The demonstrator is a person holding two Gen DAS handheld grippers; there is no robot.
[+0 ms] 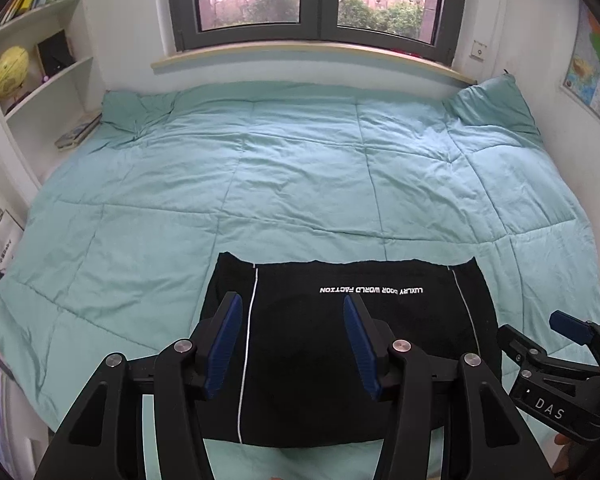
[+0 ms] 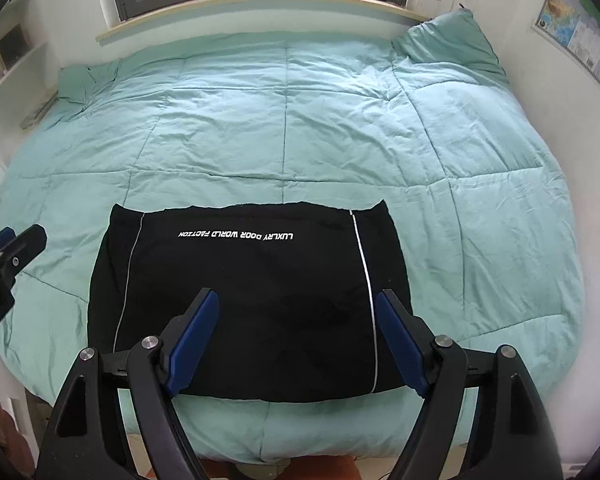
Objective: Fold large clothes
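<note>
A black garment [image 1: 340, 352] [image 2: 252, 304] with white piping and white lettering lies folded into a flat rectangle on the near part of the bed. My left gripper [image 1: 292, 308] is open and empty, hovering above the garment's left half. My right gripper [image 2: 296, 304] is open and empty, above the garment's near right part. The right gripper also shows at the right edge of the left wrist view [image 1: 568, 360]. The left gripper shows at the left edge of the right wrist view [image 2: 8, 256].
A teal quilted duvet [image 1: 300, 184] [image 2: 300, 120] covers the bed. A pillow [image 1: 492, 104] leans in the far right corner. A window [image 1: 312, 0] is behind the bed. White shelves [image 1: 48, 76] with a yellow globe stand left. A map [image 1: 596, 72] hangs on the right wall.
</note>
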